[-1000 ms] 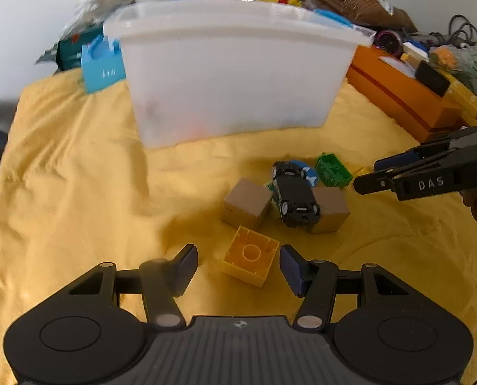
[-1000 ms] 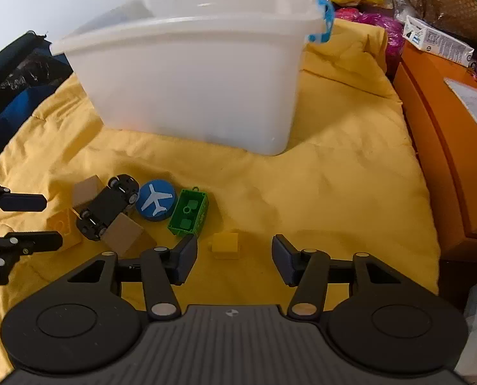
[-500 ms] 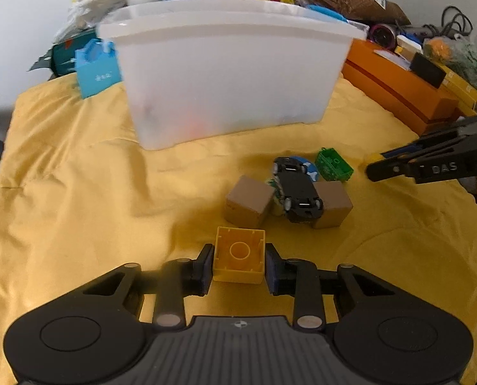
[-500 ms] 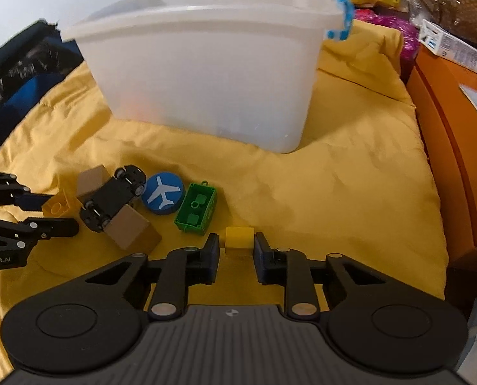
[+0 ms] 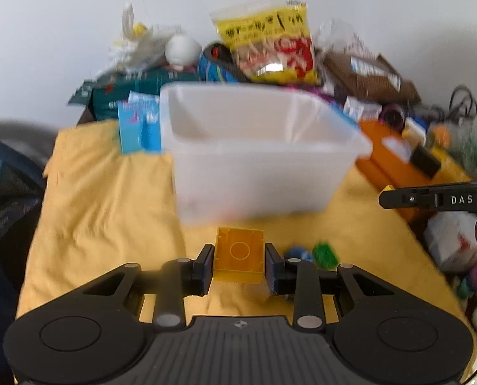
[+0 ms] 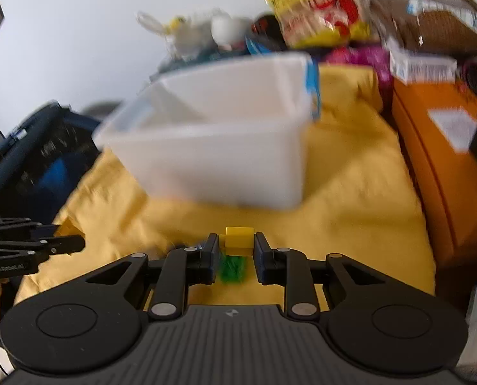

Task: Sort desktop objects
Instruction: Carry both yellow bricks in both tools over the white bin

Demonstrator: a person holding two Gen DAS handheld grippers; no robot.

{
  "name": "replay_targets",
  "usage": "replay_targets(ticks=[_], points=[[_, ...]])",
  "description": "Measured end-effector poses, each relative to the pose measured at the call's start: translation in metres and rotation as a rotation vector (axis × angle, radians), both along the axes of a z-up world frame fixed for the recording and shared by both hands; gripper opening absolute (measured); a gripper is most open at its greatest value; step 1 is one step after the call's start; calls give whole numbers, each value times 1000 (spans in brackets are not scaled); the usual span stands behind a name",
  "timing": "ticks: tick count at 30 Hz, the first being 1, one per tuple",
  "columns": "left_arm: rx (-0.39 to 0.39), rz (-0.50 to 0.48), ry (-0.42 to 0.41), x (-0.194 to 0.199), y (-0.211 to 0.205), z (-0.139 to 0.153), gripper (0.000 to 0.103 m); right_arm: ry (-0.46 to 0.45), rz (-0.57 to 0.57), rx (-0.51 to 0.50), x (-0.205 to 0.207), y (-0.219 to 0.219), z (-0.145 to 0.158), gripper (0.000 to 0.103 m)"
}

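Left gripper point(image 5: 238, 264) clamped on the hollow yellow block point(image 5: 239, 254), raised off the yellow cloth point(image 5: 104, 205). Right gripper point(image 6: 237, 252) pinched on the small yellow brick point(image 6: 238, 236), likewise lifted. Both poised before the white bin point(image 5: 254, 160), seemingly ready for dropping in.

Both views are smeared by motion blur. The print on the yellow snack bag point(image 5: 267, 45) is unreadable. The small green plastic brick point(image 6: 232, 268) is a blur partly hidden behind the right gripper point(image 6: 237, 253). The translucent white plastic bin point(image 5: 257, 150) hides its own floor.
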State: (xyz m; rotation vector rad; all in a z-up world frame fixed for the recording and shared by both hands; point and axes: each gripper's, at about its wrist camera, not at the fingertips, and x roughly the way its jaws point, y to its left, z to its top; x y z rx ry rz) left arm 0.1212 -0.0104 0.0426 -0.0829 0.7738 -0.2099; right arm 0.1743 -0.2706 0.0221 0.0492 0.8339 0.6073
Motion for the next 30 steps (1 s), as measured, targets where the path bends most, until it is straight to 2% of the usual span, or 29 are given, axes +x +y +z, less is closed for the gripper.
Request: replay_targets(ticks=[6, 15, 22, 30], points=[[-16, 16, -18, 35, 1, 39, 35, -68, 12, 32, 21, 11, 44, 26], [-11, 30, -18, 87, 6, 86, 35, -86, -10, 23, 68, 23, 89, 26], [3, 10, 35, 127, 1, 103, 35, -30, -7, 18, 102, 38, 106, 26], [3, -3, 88, 156, -4, 108, 35, 39, 29, -78, 129, 63, 108, 26]])
